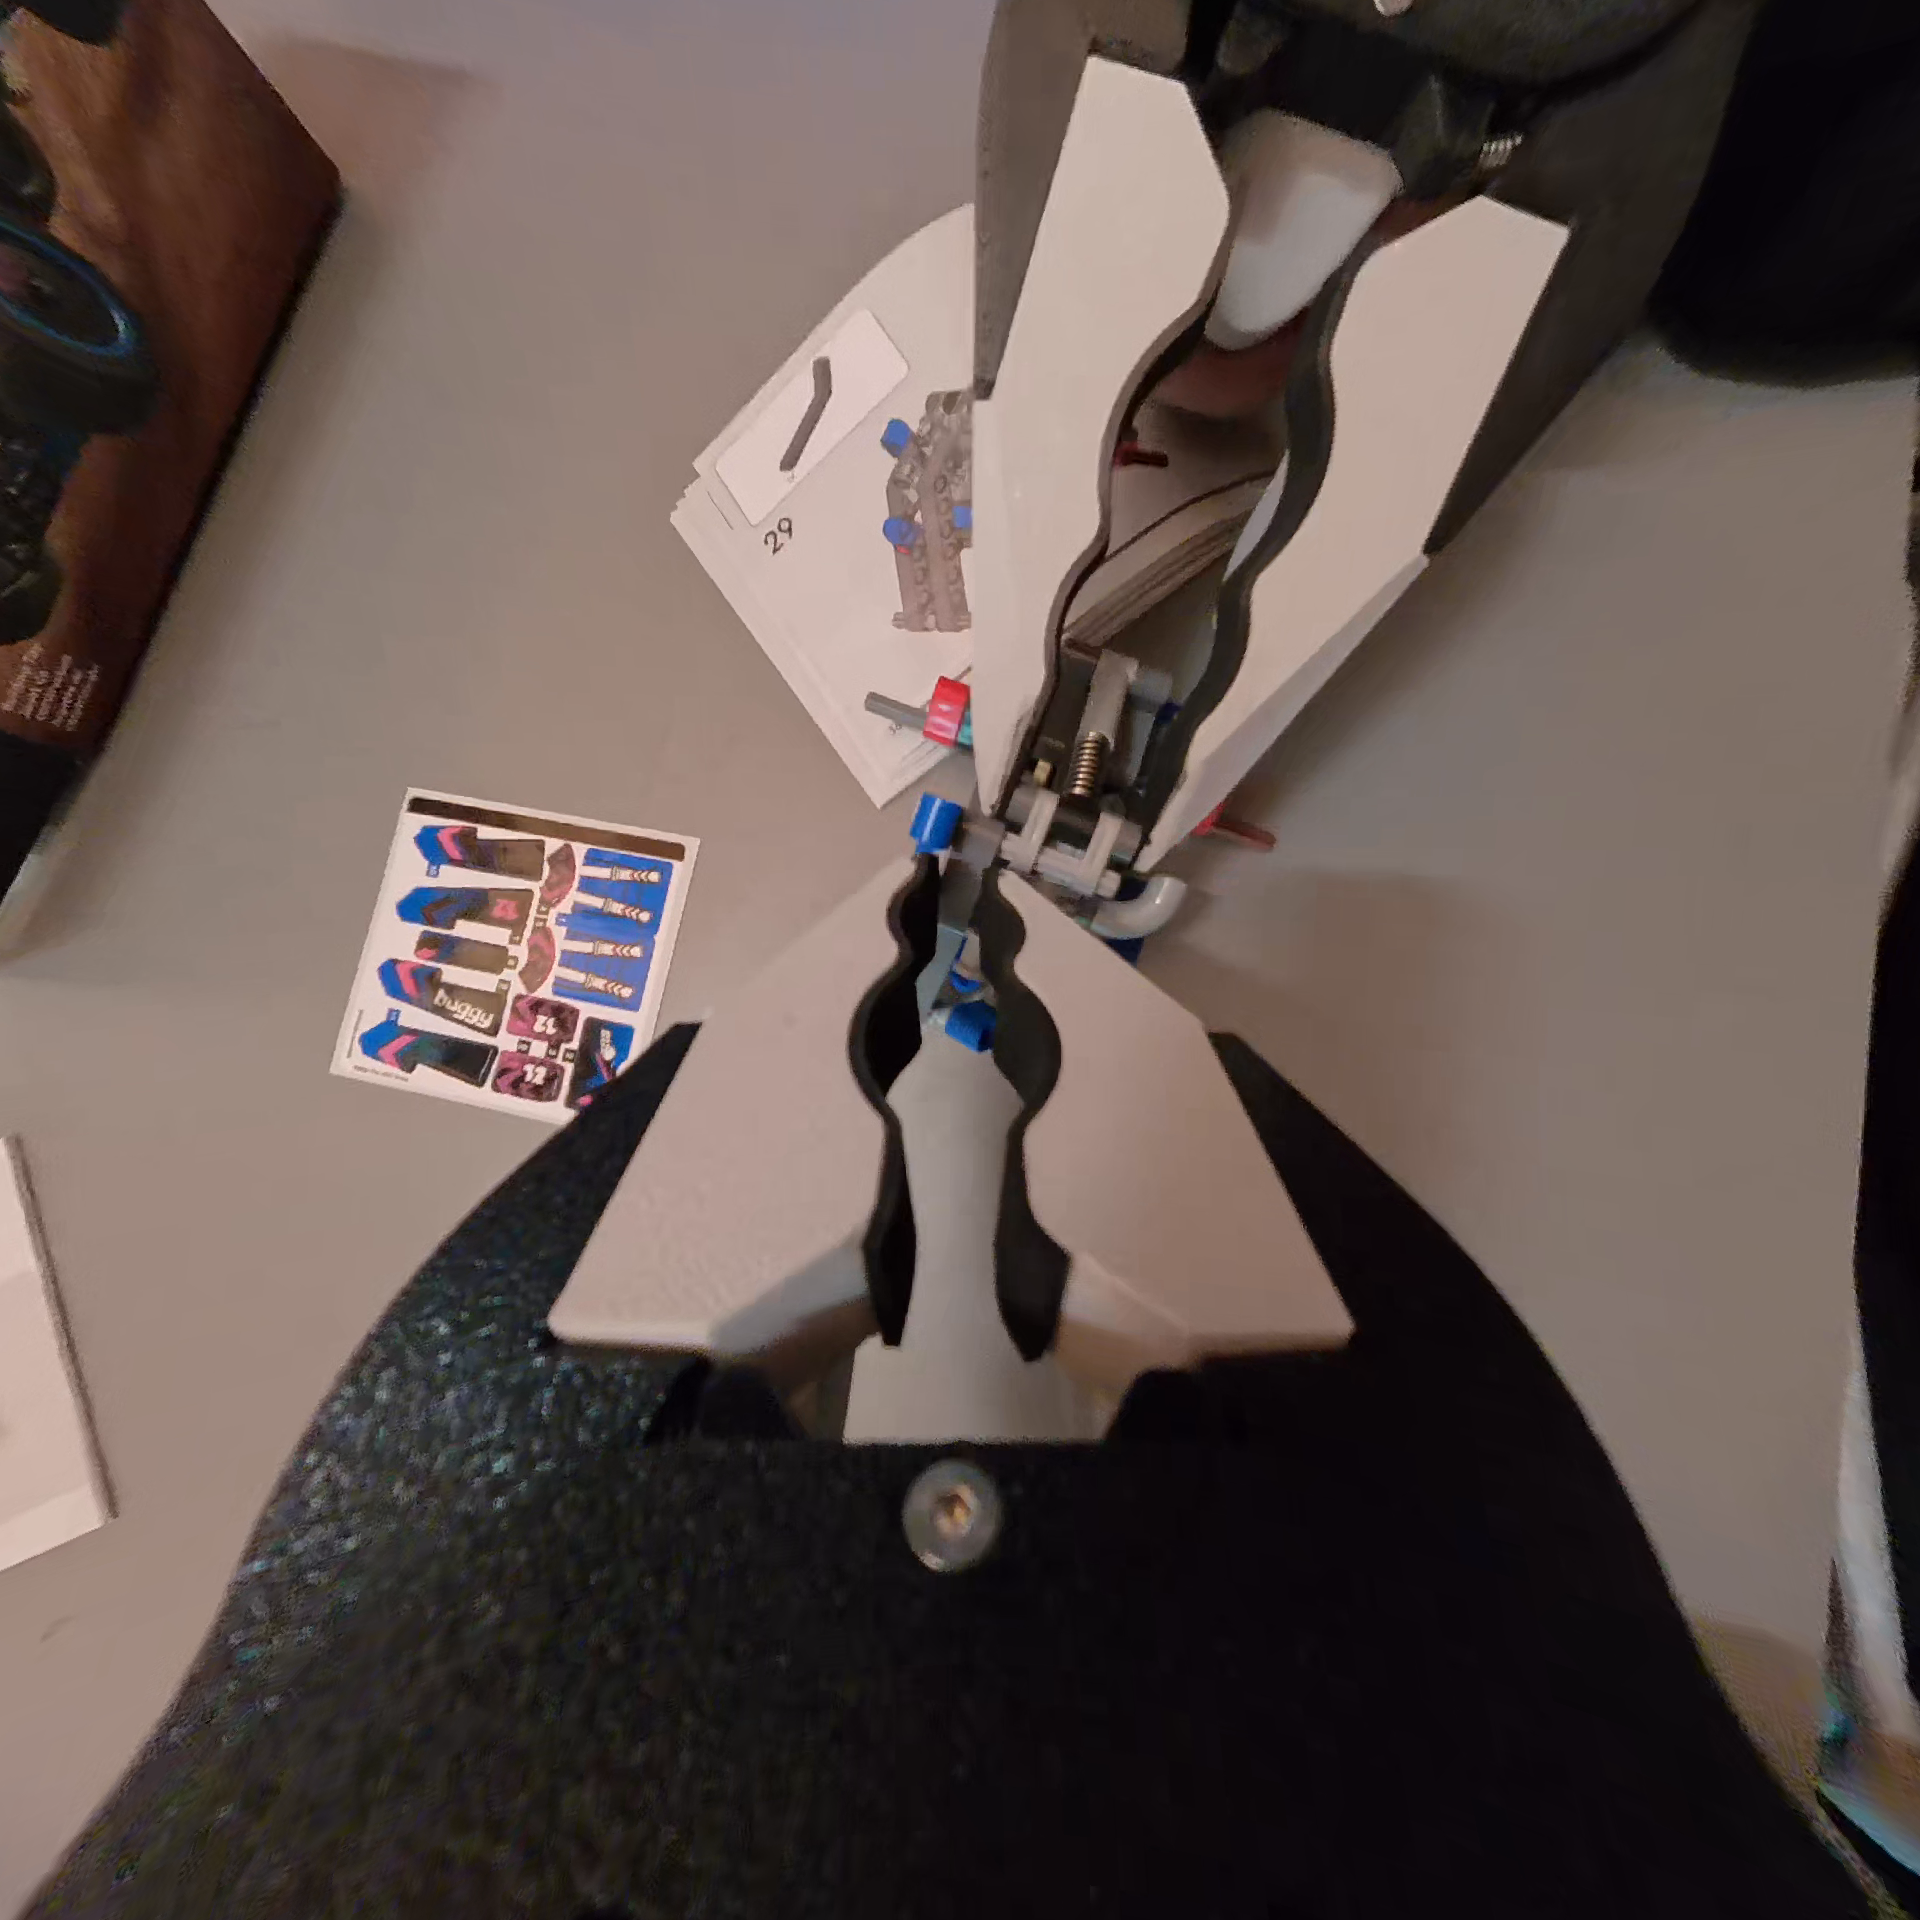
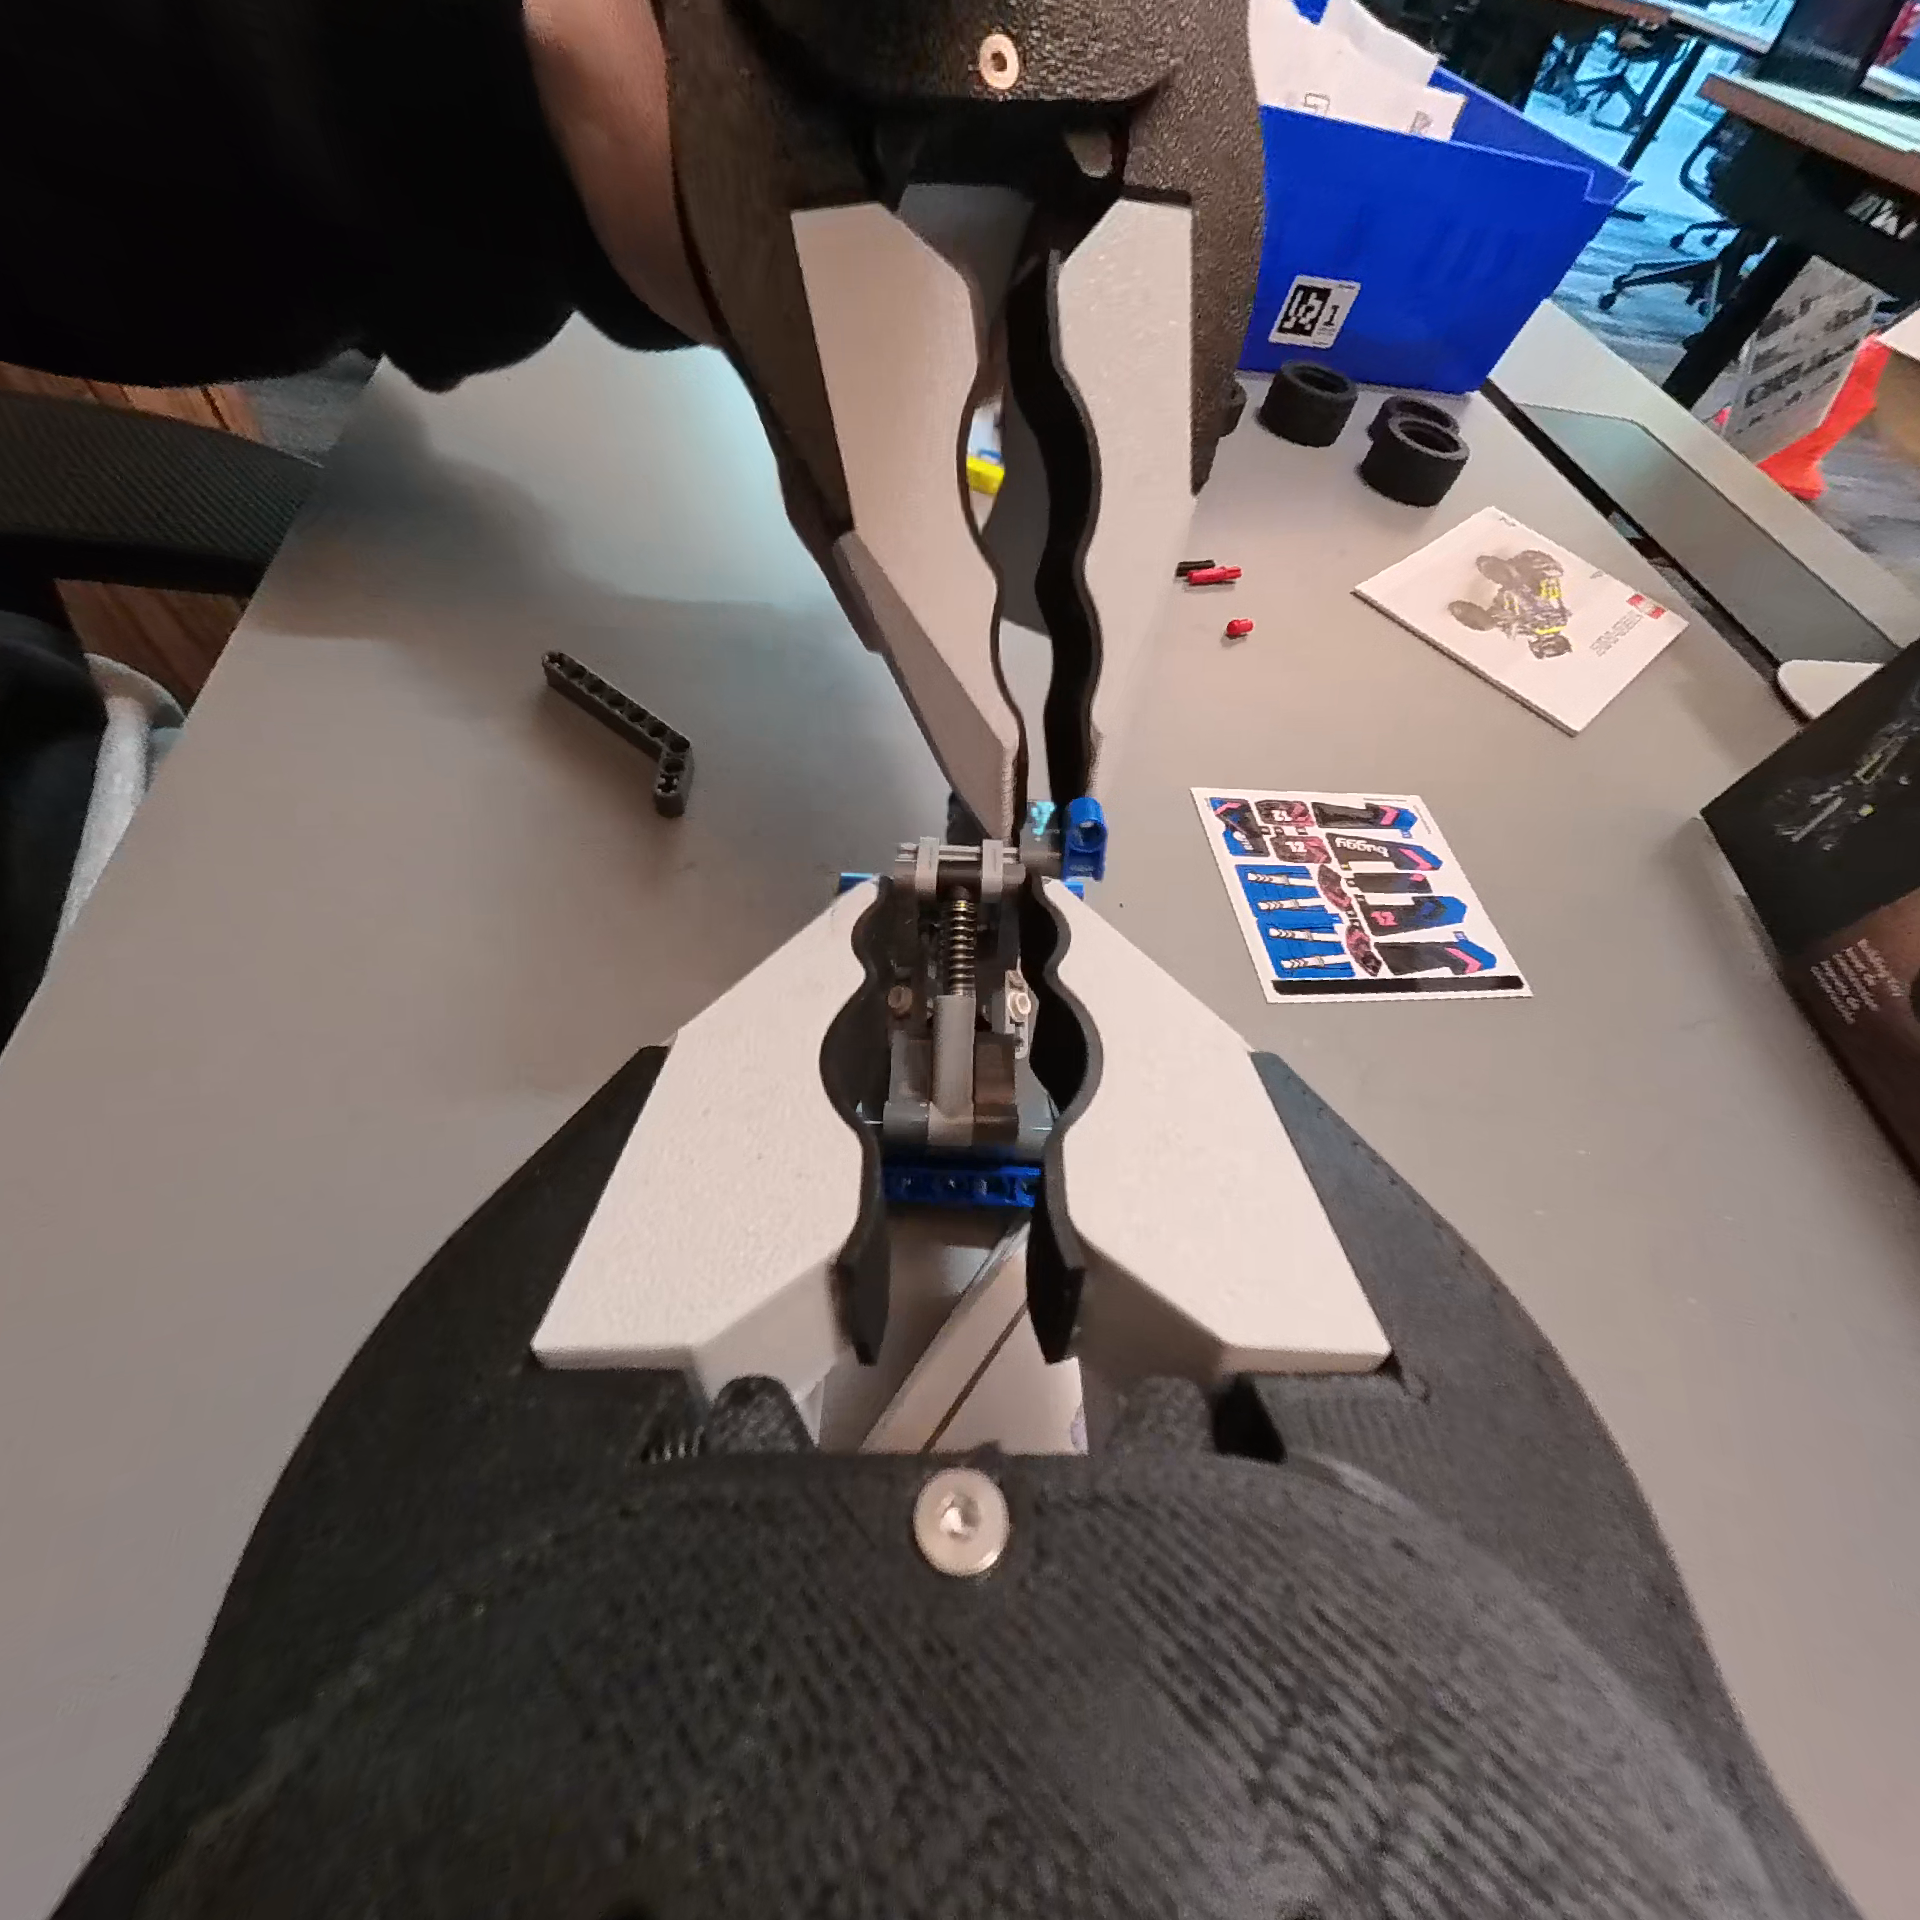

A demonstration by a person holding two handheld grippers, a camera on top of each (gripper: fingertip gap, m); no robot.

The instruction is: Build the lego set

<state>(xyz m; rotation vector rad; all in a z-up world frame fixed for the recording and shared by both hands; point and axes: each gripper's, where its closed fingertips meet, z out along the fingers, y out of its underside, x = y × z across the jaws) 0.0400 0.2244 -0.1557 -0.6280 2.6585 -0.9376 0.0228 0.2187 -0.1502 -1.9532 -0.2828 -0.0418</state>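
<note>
Lego assembly (image 2: 961,1023), grey beams around a coil spring, sits clamped in my right tongs (image 2: 956,935) above the counter (image 2: 416,935); my left tongs (image 1: 956,914) pinch its far end beside a blue connector (image 2: 1081,831). It looks light and rigid, though joints could pop, so I'd grip beams, not the spring. Beyond lie a bent beam (image 2: 623,727), sticker sheet (image 2: 1351,894), booklet (image 2: 1517,613), tyres (image 2: 1361,431) and blue bin (image 2: 1423,239).

A grey table (image 2: 416,1039) fills most of the right wrist view. On it lie a dark bent beam (image 2: 621,727) at centre left, a sticker sheet (image 2: 1359,896) at centre right, a booklet (image 2: 1519,617) and black tyres (image 2: 1413,445) at upper right, beside a blue bin (image 2: 1423,249).
</note>
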